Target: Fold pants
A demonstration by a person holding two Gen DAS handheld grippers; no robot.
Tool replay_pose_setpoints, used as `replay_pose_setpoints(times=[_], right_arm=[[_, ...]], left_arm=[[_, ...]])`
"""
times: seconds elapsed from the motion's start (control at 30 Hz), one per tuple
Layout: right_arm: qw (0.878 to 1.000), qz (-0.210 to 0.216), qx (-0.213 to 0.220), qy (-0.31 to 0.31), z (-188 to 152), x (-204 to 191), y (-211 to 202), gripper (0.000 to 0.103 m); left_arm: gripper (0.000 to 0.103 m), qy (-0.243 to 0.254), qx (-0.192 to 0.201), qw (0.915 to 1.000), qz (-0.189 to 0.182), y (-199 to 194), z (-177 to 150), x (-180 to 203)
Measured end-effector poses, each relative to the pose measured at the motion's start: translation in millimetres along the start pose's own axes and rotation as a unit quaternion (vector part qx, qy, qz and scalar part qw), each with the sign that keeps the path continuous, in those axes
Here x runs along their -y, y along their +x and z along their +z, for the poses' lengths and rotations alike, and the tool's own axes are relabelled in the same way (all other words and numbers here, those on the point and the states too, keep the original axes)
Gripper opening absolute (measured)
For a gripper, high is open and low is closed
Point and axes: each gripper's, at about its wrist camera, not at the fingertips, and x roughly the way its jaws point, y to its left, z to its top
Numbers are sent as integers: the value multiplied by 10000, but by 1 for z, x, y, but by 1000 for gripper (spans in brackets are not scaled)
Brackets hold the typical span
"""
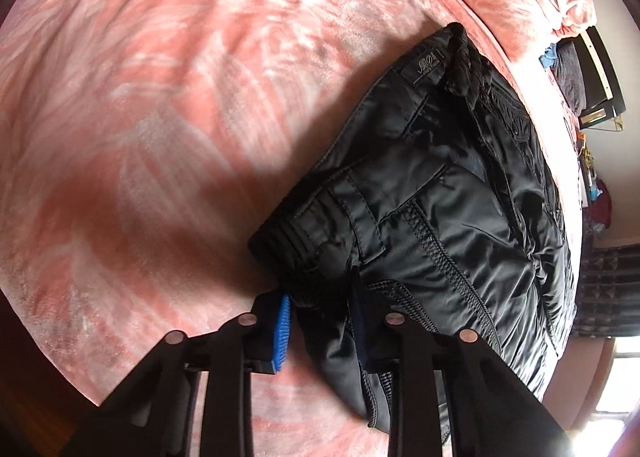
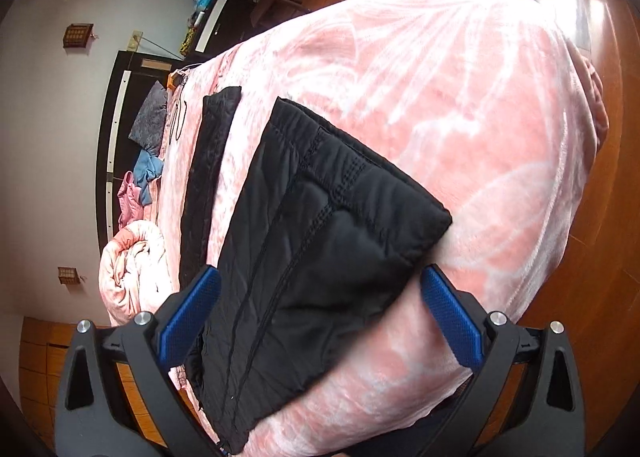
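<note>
Black padded pants point(image 1: 440, 197) lie on a pink bedspread point(image 1: 160, 117), waistband and label toward the top of the left wrist view. My left gripper point(image 1: 322, 331) is shut on a bunched edge of the pants near the elastic cuff, with fabric pinched between its blue pads point(image 1: 282, 331). In the right wrist view the pants point(image 2: 320, 237) form a flat folded panel. My right gripper point(image 2: 322, 321) stands open above its near end. One blue pad point(image 2: 192, 321) is at the left edge and the other pad point(image 2: 452, 321) is past the right edge; neither presses the cloth.
A long black strip of cloth point(image 2: 204, 177) lies left of the folded panel. A rolled pink blanket point(image 2: 132, 269) and loose clothes point(image 2: 148, 117) sit by the dark headboard point(image 2: 106, 161). The bed's edge drops to a wooden floor point(image 2: 600, 217).
</note>
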Motion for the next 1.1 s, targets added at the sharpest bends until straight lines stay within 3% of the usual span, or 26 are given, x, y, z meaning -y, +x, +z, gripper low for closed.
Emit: replay_pose_setpoints(times=[0.03,0.07,0.27,0.4,0.53,0.63,0.7,0.73,0.77,0.8,0.87,0.97,1.07,1.1], right_arm=[[9999,-134,-40,-1,0,0,4,37],[9998,-213,-42,52,-1,0,7,17],[9993,-112,-34,-343,-10,-24,-1,13],[9973,-184,-384,-597,-26,-33,10,13],[9941,-497,-622,-741,-42,-23,32,13],[9936,-470,-669,-786,-43,-23,31,19],[9921,-490,-787,-847,-41,-27,25,38],[9914,-552,-751,-916,-39,-29,18,53],[9898,-723,-638,-1050,-37,-33,8,65],[9876,-882,-534,-1185,-34,-35,-3,70],[9828,-1130,-395,-1407,-27,-44,-18,71],[9764,-1136,-399,-1796,-17,-71,-25,72],[9722,-860,-557,-2106,-10,-110,-11,91],[9706,-790,-614,-2189,-9,-124,-2,91]], left_arm=[[23,-67,37,10000,8,-1,-1,-3],[21,-147,72,9999,8,-3,-2,-3],[18,-436,366,9984,-17,-27,0,-16],[18,-653,448,9967,178,-41,9,-41],[18,-970,309,9947,163,-30,17,-68],[20,-613,340,9966,422,-29,17,-53],[28,-427,268,9977,450,-33,19,-45],[33,-327,295,9979,475,-39,18,-43],[55,-202,342,9976,564,-47,18,-41],[73,-105,474,9968,634,-57,18,-41],[78,143,815,9942,682,-81,24,-43],[87,548,1062,9909,618,-102,52,-29],[93,961,1257,9866,409,-108,90,1],[94,1154,1229,9851,334,-104,104,15]])
